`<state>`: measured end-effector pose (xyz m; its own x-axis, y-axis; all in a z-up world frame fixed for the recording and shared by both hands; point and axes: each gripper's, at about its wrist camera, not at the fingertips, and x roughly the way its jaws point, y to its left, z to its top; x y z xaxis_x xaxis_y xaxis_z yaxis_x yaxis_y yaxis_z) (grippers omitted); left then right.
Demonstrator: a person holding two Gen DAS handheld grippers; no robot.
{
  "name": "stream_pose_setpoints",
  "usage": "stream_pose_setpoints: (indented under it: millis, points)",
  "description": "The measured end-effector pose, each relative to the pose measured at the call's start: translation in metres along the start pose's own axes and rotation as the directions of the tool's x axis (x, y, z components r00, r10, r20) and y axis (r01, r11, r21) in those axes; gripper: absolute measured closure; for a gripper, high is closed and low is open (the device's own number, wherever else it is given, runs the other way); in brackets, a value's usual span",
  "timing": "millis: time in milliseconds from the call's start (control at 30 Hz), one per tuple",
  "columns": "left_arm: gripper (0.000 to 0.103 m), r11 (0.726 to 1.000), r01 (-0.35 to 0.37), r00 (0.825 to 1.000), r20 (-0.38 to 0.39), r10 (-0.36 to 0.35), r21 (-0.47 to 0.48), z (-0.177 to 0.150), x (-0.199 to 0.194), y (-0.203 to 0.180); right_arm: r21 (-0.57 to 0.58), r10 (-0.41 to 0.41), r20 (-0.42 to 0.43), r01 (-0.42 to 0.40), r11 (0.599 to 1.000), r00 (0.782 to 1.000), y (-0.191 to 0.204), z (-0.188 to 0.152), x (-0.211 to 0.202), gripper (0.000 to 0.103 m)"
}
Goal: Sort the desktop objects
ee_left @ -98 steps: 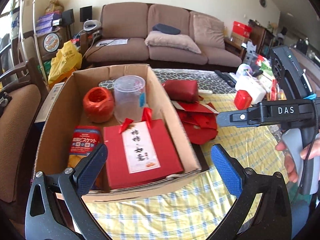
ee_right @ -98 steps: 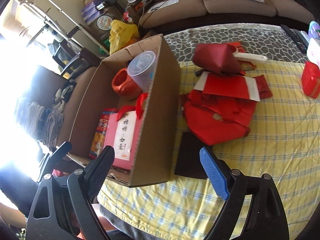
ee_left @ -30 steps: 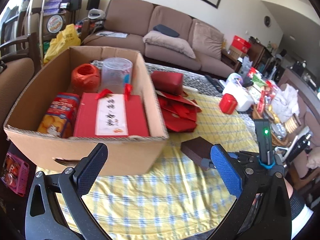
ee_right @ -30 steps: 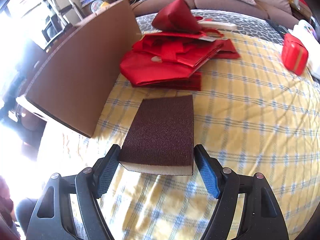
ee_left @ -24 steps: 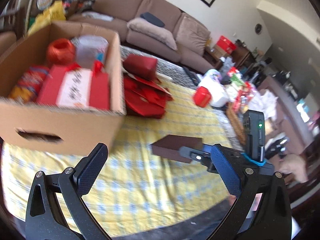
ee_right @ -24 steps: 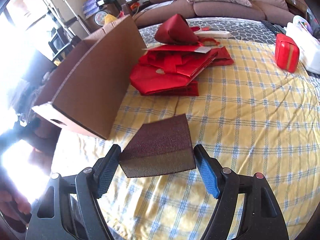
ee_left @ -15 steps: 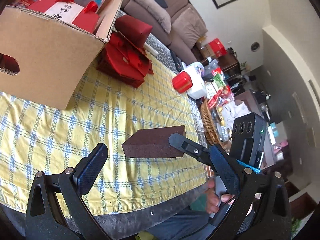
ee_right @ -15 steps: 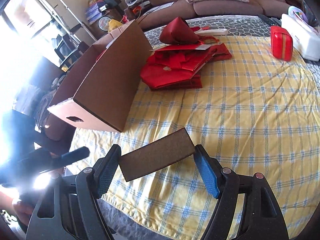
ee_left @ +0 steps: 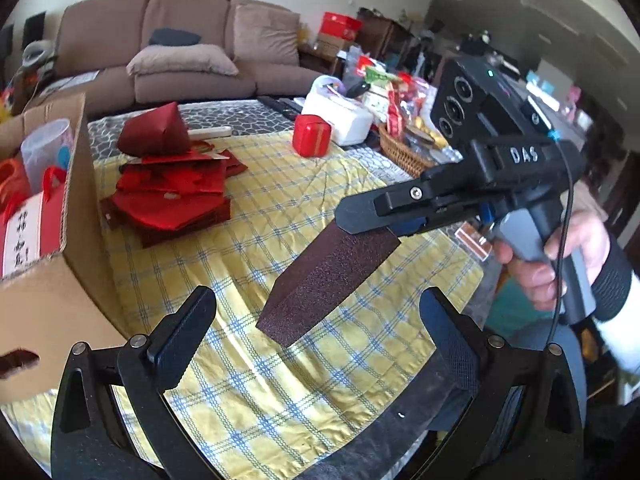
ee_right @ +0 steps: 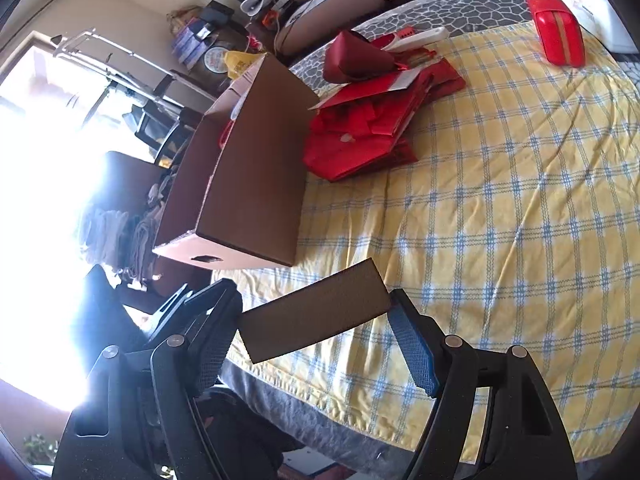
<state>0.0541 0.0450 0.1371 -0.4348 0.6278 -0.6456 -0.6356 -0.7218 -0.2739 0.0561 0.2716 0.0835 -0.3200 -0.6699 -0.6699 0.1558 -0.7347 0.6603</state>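
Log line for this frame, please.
right gripper: shut on brown sanding block, held above yellow checked tablecloth | left gripper: open, empty, jaws just closing slightly | cardboard box: left of block

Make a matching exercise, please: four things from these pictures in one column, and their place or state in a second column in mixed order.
Things:
1. brown block
2. clear cup
3. small red box
4. left claw

States:
A. open, holding nothing
B. inside the cardboard box
C. gripped by the right claw, above the tablecloth
D. standing on the tablecloth

Pairs: 1-C, 2-B, 3-D, 4-A
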Motion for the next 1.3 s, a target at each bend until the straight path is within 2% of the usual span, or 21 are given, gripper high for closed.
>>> stream_pose_setpoints:
  millis: [100, 200, 233, 267, 467, 567, 733, 867, 967, 1033, 1067, 1100, 1233, 1300]
  points:
    - [0.037, 0.998, -0.028, 0.999, -0.042, 0.031, 0.063, 0.003, 0.009, -0.011, -0.006, 0.028, -0.021, -0.028, 1.0, 0.999, 0.009, 0.004, -0.002, 0.026]
    - [0.055, 0.996, -0.047, 0.998, -0.045, 0.051, 0.078, 0.003, 0.009, -0.016, -0.014, 0.052, -0.04, -0.052, 0.999, 0.998, 0.019, 0.006, -0.001, 0.026]
    - [0.067, 0.996, -0.055, 0.997, -0.041, 0.058, 0.073, 0.004, 0.011, -0.016, -0.021, 0.051, -0.043, -0.052, 0.998, 0.998, 0.023, 0.007, 0.0, 0.026]
    - [0.07, 0.996, -0.065, 0.997, -0.033, 0.067, 0.064, 0.004, 0.008, -0.015, -0.028, 0.048, -0.046, -0.049, 0.998, 0.998, 0.027, 0.008, 0.0, 0.026]
    - [0.072, 0.996, -0.085, 0.996, -0.006, 0.085, -0.033, 0.011, -0.013, 0.002, -0.034, 0.05, -0.03, -0.051, 0.998, 0.998, 0.048, 0.017, 0.003, 0.023]
    - [0.072, 0.994, -0.084, 0.996, 0.012, 0.085, -0.065, 0.016, -0.026, 0.014, -0.037, 0.05, 0.001, -0.05, 0.998, 0.999, 0.06, 0.025, -0.001, 0.018]
    - [0.072, 0.986, -0.137, 0.99, 0.019, 0.14, -0.1, 0.024, -0.046, 0.024, -0.053, 0.034, 0.056, -0.031, 0.998, 0.998, 0.08, 0.034, -0.008, 0.017]
    - [0.072, 0.969, -0.178, 0.984, -0.007, 0.18, -0.172, 0.031, -0.061, 0.04, -0.108, 0.038, 0.09, -0.028, 0.994, 0.995, 0.107, 0.035, -0.009, 0.017]
    - [0.072, 0.958, -0.216, 0.976, -0.008, 0.219, -0.189, 0.038, -0.076, 0.05, -0.169, 0.037, 0.102, -0.02, 0.985, 0.994, 0.134, 0.038, -0.005, 0.017]
    - [0.072, 0.951, -0.243, 0.969, 0.001, 0.248, -0.192, 0.043, -0.087, 0.055, -0.217, 0.019, 0.097, 0.002, 0.976, 0.995, 0.155, 0.04, 0.003, 0.024]
    - [0.072, 0.946, -0.256, 0.965, 0.004, 0.262, -0.198, 0.046, -0.094, 0.059, -0.236, 0.012, 0.09, 0.01, 0.972, 0.996, 0.164, 0.041, 0.008, 0.035]
    - [0.072, 0.942, -0.265, 0.962, 0.008, 0.272, -0.206, 0.049, -0.1, 0.063, -0.248, 0.008, 0.083, 0.013, 0.969, 0.997, 0.172, 0.042, 0.013, 0.042]
    - [0.072, 0.921, -0.314, 0.945, 0.02, 0.327, -0.231, 0.057, -0.121, 0.081, -0.266, 0.024, 0.066, -0.006, 0.964, 0.998, 0.2, 0.052, 0.036, 0.043]
    - [0.073, 0.908, -0.342, 0.934, 0.022, 0.357, -0.243, 0.058, -0.129, 0.091, -0.27, 0.038, 0.053, -0.022, 0.963, 0.998, 0.21, 0.056, 0.047, 0.056]
